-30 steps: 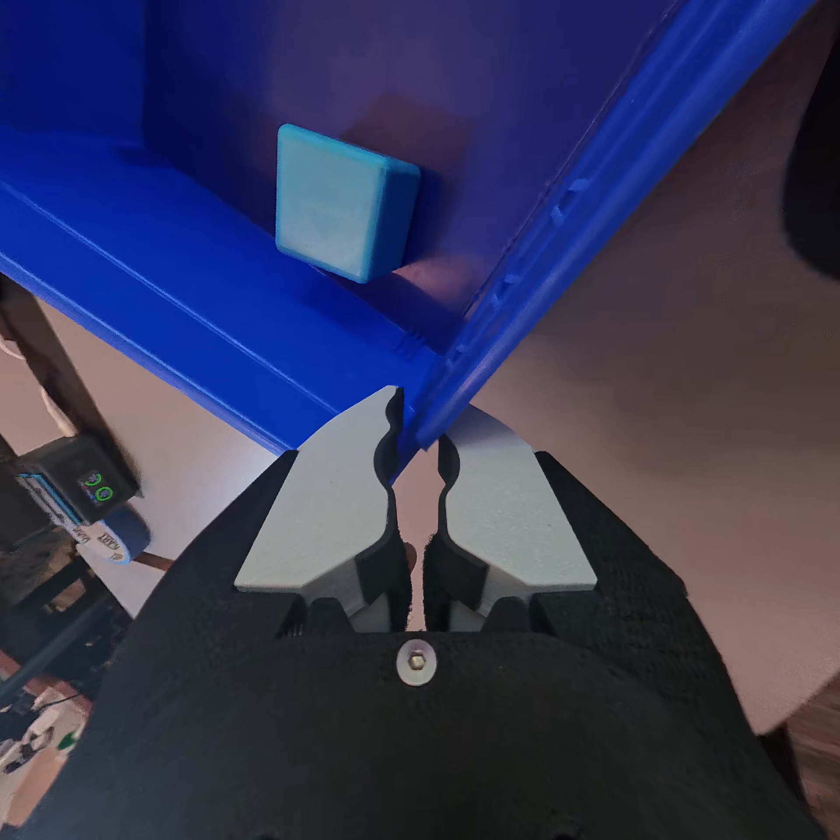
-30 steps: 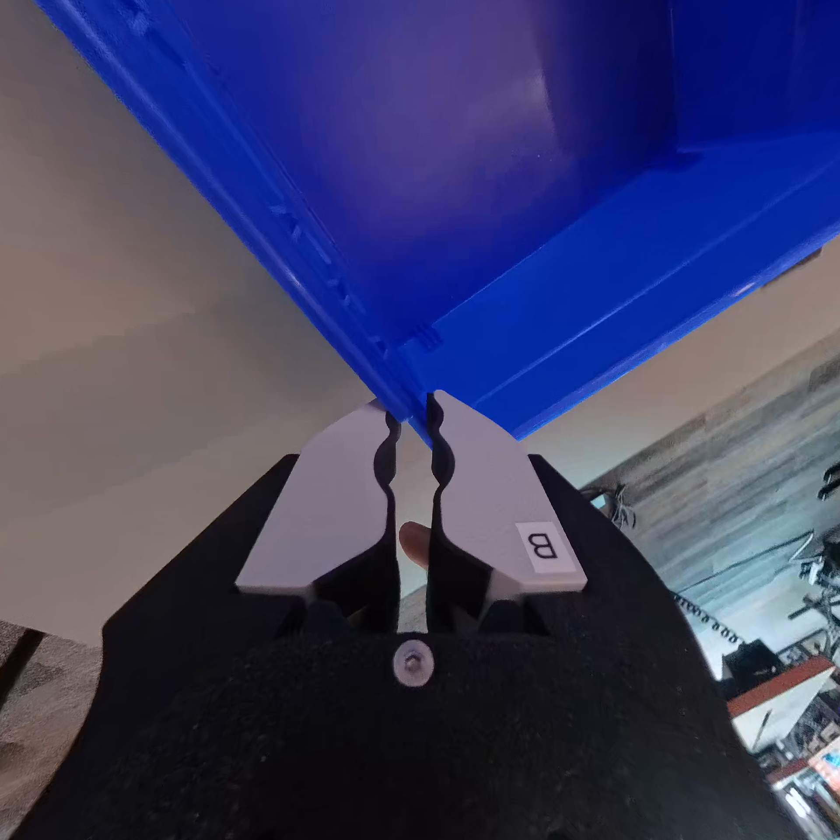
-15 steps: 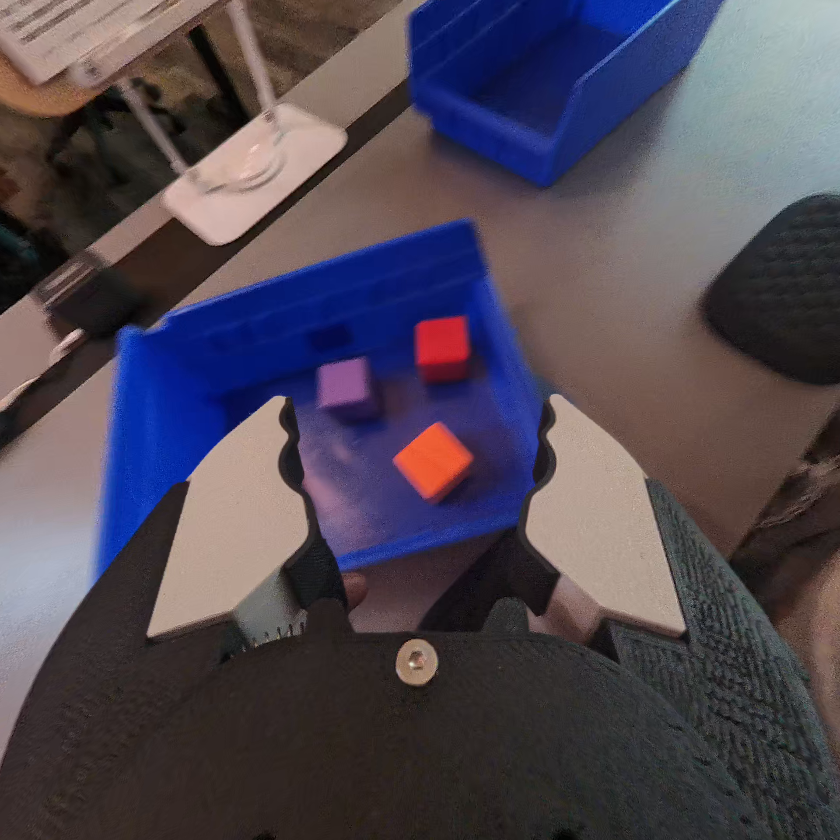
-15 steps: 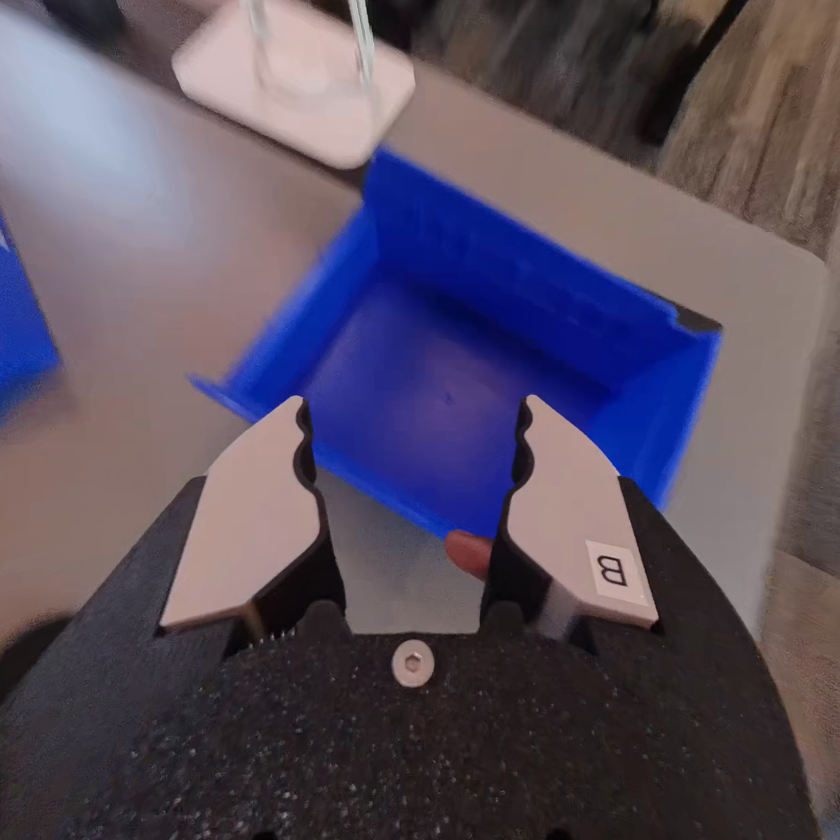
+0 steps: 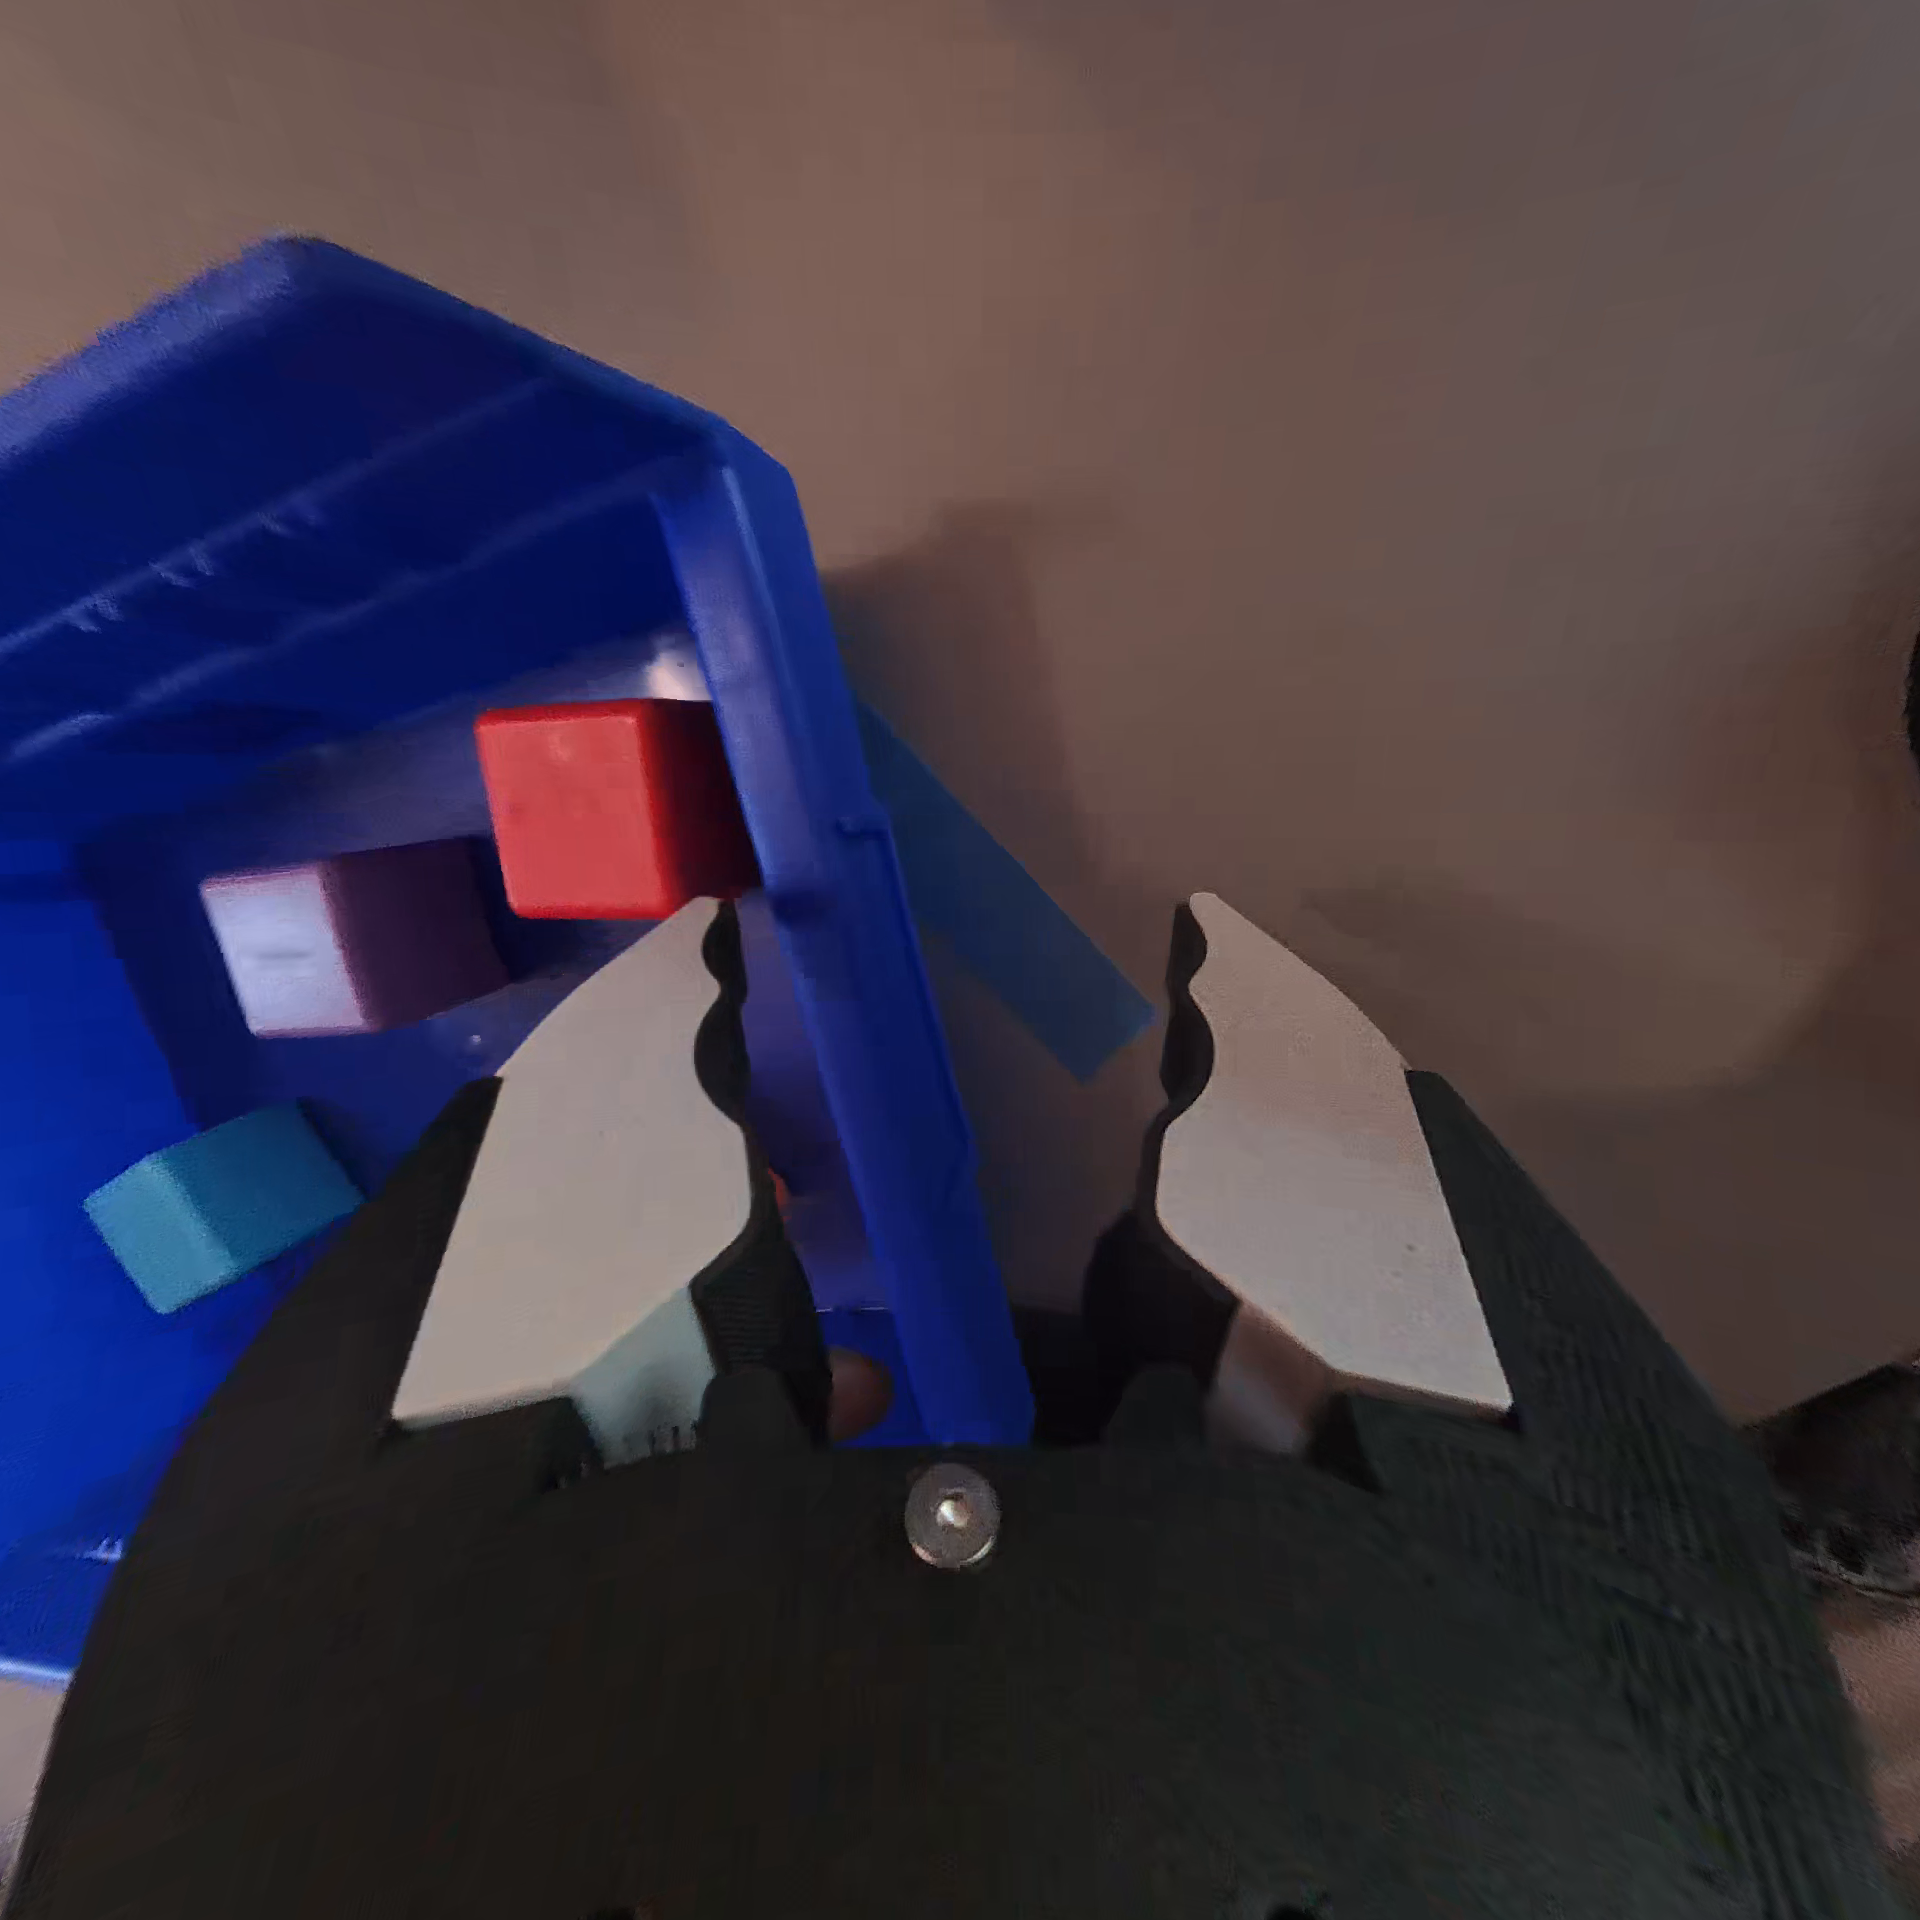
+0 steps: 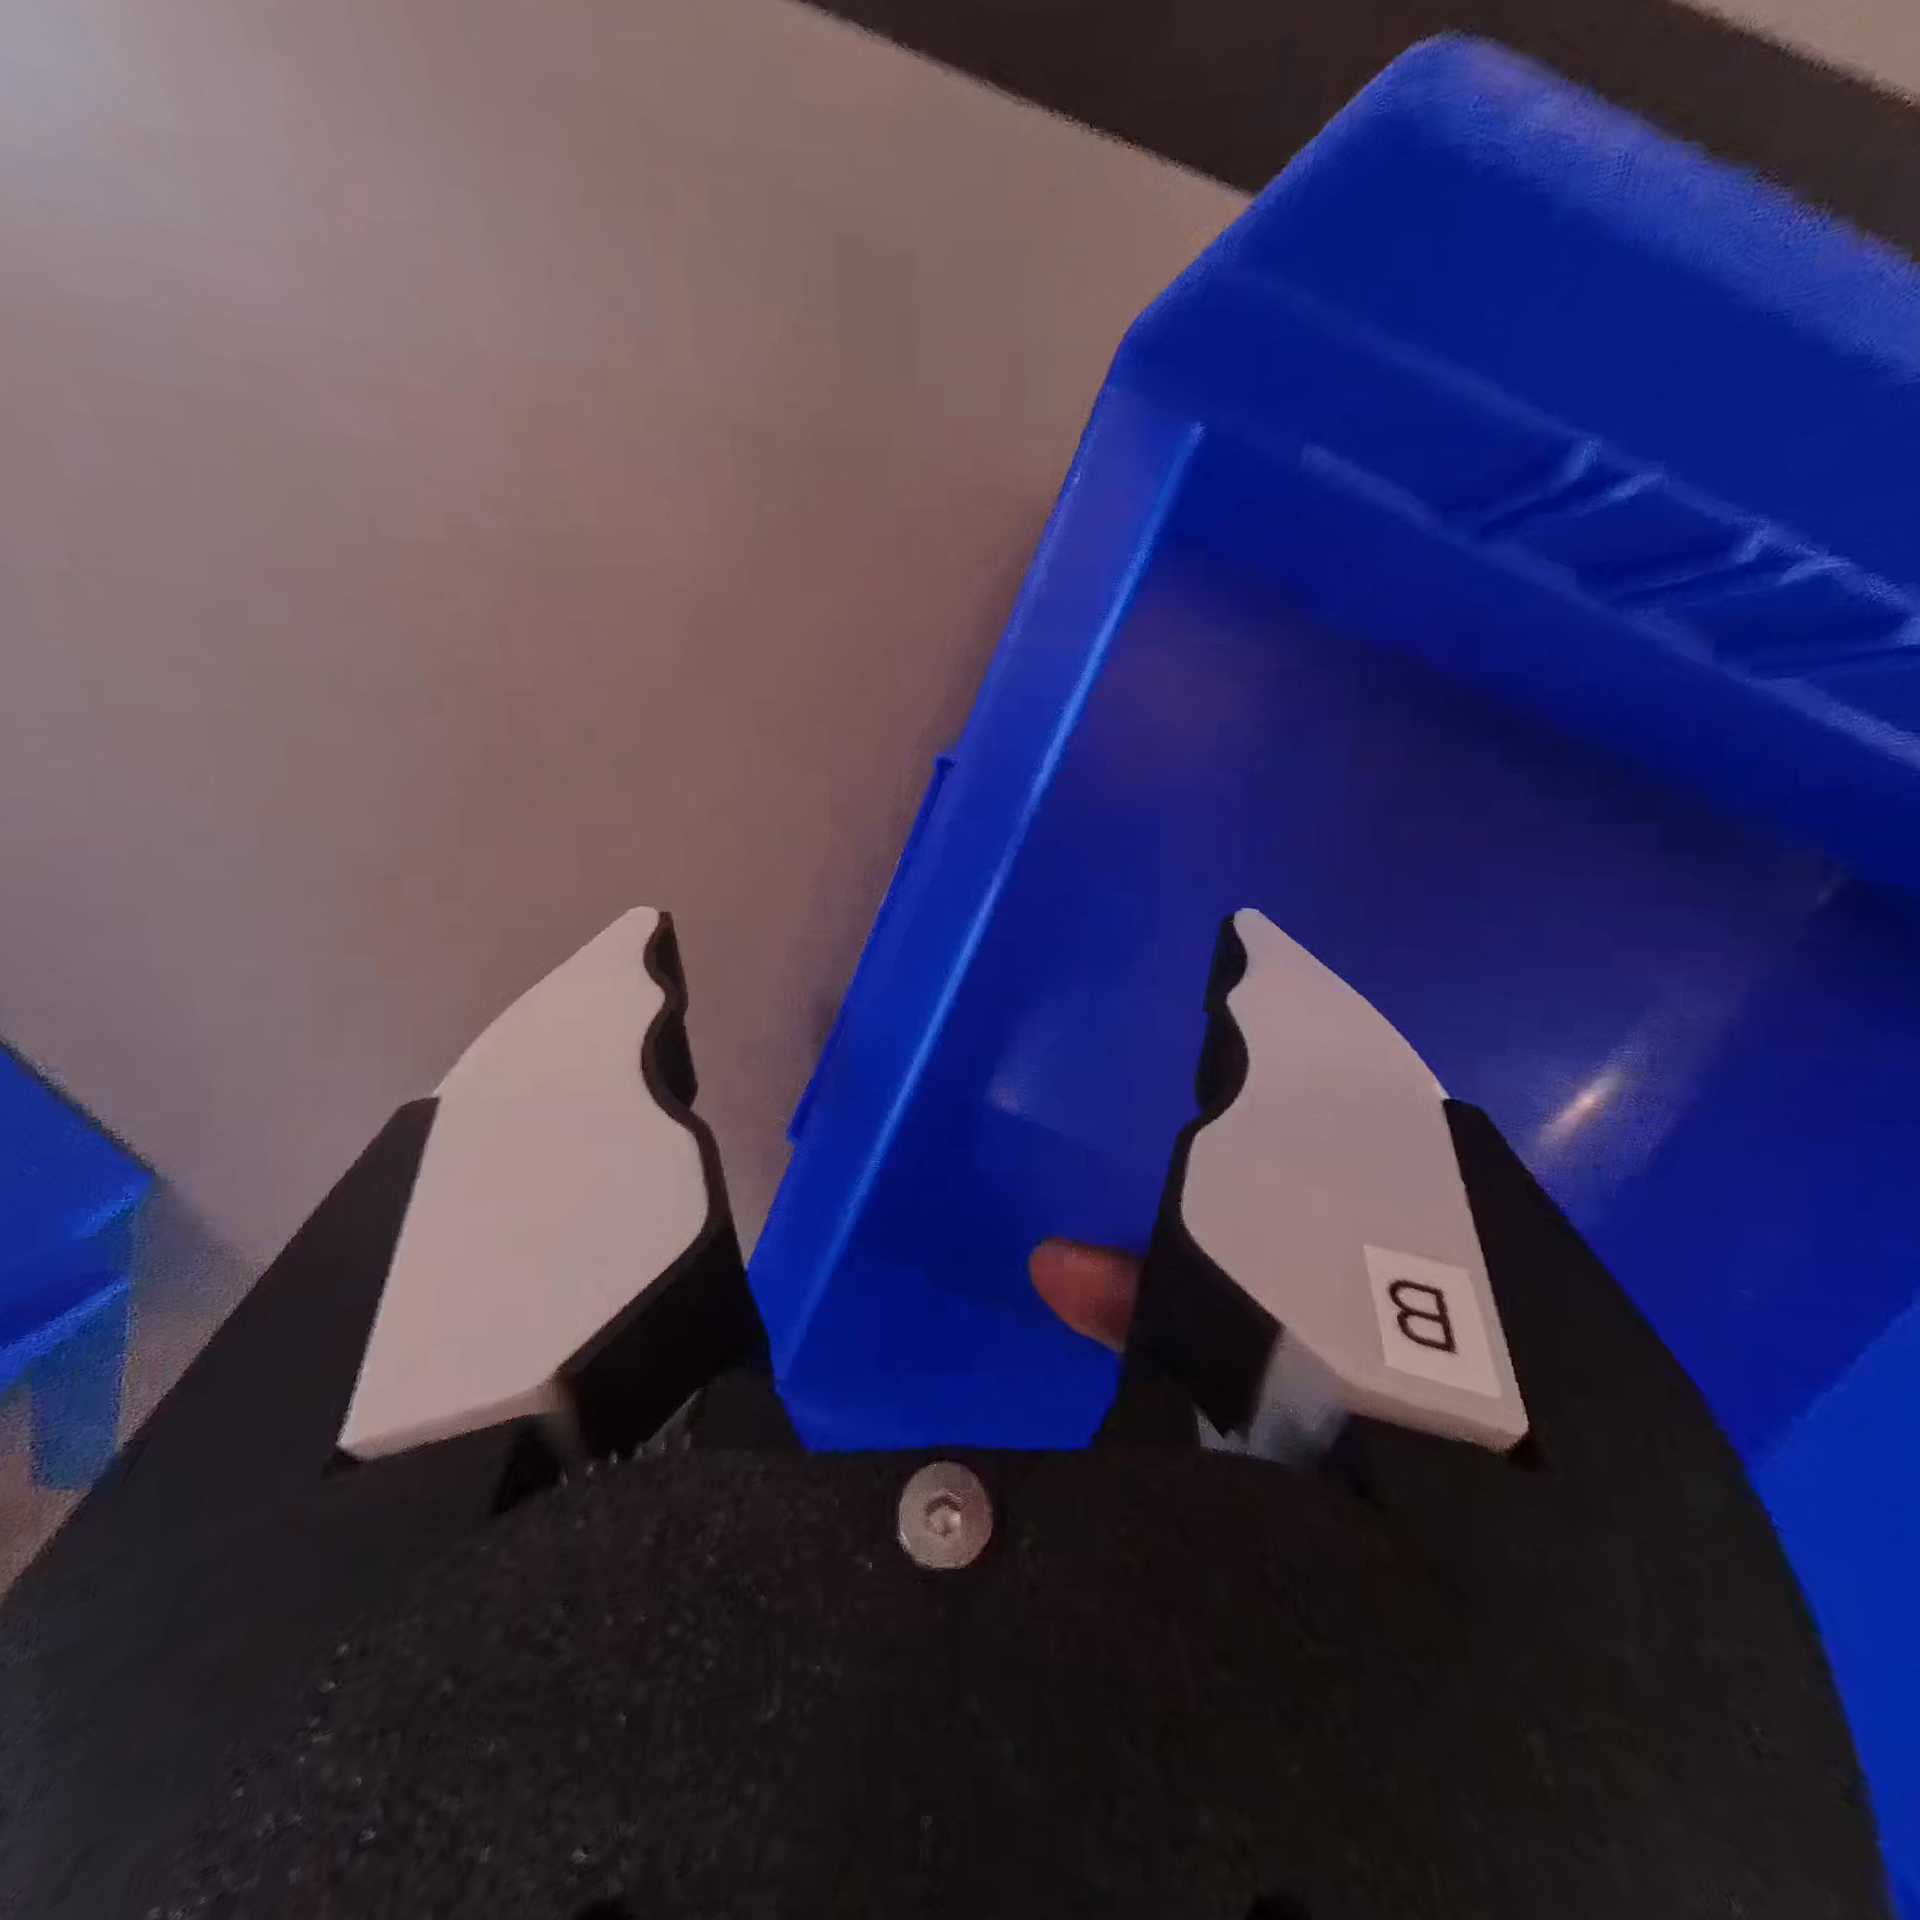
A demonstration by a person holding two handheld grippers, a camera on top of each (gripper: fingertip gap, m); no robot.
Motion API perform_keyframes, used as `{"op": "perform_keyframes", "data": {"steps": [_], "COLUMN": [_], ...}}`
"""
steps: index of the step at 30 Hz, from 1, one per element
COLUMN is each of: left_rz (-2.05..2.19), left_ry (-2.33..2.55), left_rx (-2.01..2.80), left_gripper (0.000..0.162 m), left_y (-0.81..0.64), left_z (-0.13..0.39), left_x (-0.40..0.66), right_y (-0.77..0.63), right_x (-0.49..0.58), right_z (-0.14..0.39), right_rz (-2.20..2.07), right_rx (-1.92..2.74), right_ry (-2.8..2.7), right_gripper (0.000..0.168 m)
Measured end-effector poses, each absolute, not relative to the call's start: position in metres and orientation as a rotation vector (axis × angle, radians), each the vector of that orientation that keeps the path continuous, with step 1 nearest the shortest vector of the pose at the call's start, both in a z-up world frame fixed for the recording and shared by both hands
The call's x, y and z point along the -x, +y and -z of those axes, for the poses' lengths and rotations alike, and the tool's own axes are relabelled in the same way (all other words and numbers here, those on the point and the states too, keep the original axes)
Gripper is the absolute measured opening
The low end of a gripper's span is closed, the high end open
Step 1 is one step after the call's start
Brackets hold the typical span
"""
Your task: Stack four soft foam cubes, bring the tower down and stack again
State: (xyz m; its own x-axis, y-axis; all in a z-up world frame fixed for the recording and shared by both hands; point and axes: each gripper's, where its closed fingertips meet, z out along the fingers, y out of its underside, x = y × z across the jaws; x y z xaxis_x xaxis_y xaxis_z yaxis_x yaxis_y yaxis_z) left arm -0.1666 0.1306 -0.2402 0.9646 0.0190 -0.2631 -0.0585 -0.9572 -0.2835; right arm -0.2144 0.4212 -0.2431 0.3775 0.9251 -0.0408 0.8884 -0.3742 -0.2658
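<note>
In the left wrist view, the left gripper point(image 5: 956, 956) is hanging with its jaws spread wide and nothing held, straddling the side wall of a blue bin point(image 5: 831, 935) that is sitting on the brown worktop point(image 5: 1351, 416). That wall is running up between the two fingers, with the left finger inside the bin and the right finger outside it over the worktop. The cubes are lying on the bin's floor. The red cube point(image 5: 592, 810) is sitting against the inside of that wall, just beyond the tip of the inner finger. The purple cube point(image 5: 343, 935) is lying just beside the red one, farther from the wall, and the teal cube point(image 5: 218, 1200) is lying farther still from the wall, nearer the camera. A sliver of orange is showing by the wall behind the inner finger, possibly a fourth cube; it is too hidden to tell. Being soft foam, the cubes are likely light and squashy, so a gentle pinch across two opposite flat faces should be holding best; squeezing hard would be deforming them.

In the right wrist view, the right gripper point(image 6: 945, 935) is also gaping and empty, straddling the side wall of a second blue bin point(image 6: 997, 831), which is showing no cubes inside. A further blue piece point(image 6: 62, 1247) is showing well to the left of that bin.
</note>
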Motion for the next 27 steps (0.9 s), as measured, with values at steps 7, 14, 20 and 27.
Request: {"op": "perform_keyframes", "data": {"steps": [7,14,20,27], "left_rz": [-0.465,-0.405,-0.365,-0.294], "left_ry": [0.063,0.249,0.443,0.331], "left_rx": [2.923,2.922,2.929,2.947], "left_gripper": [0.055,0.032,0.030,0.026], "left_y": [0.120,0.106,0.068,0.008], "left_z": [0.261,0.266,0.266,0.267], "left_x": [0.184,0.195,0.214,0.251], "right_y": [0.410,0.394,0.374,0.350], "right_x": [0.203,0.180,0.121,0.035], "right_z": [0.269,0.269,0.268,0.267], "right_rz": [-0.094,0.019,0.180,0.328], "right_rx": [2.440,2.270,2.059,1.792], "right_ry": [-1.800,-2.077,-2.341,-2.494], "right_gripper": [0.036,0.035,0.033,0.029]}}
